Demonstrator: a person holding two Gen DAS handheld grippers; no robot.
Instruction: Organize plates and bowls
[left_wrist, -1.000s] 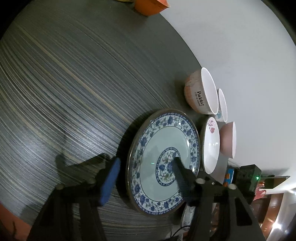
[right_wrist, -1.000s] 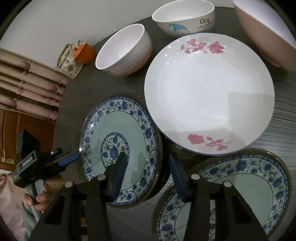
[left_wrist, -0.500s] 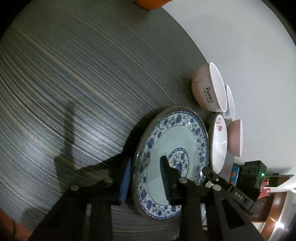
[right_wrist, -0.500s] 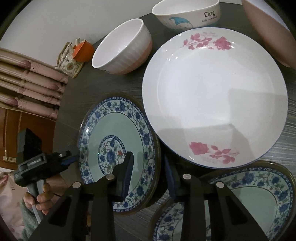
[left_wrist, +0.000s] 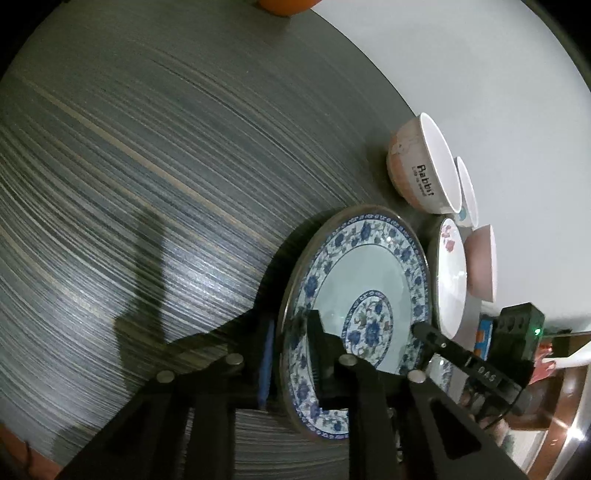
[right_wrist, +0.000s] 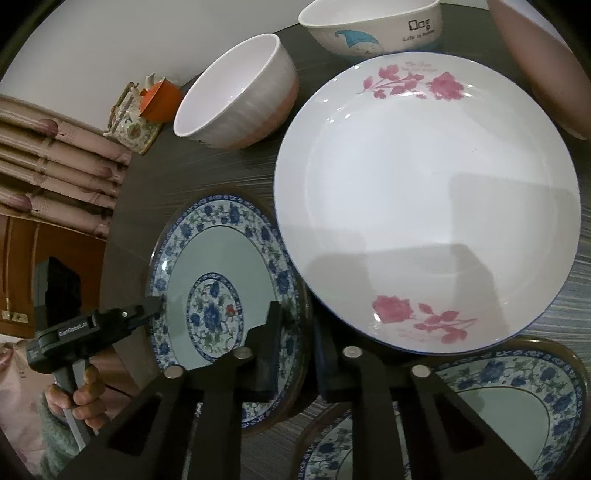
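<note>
Both tongs just closed: left tongs (left_wrist: 291, 354) and right tongs (right_wrist: 295, 347) now pinch opposite rims of blue plate (right_wrist: 221, 280), between them on desk (left_wrist: 147, 184). I judge lift next.

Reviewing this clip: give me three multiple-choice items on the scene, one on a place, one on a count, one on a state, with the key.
1. The white plate with pink roses lies:
A. stacked on the gripped blue-patterned plate
B. beside that plate
C. inside a bowl

2. Blue-patterned plates in the right wrist view:
A. one
B. two
C. four

3. The left gripper and right gripper are:
A. both open, clear of the plate
B. one shut, one open
C. both shut on the blue-patterned plate's rim, at opposite sides

Key: 1 B, it lies next to the plate, with no bowl under it. 2 B, a second plate shows at lower right. 3 C, each wrist view shows pads pinching the rim; the jaws have just been closing.
</note>
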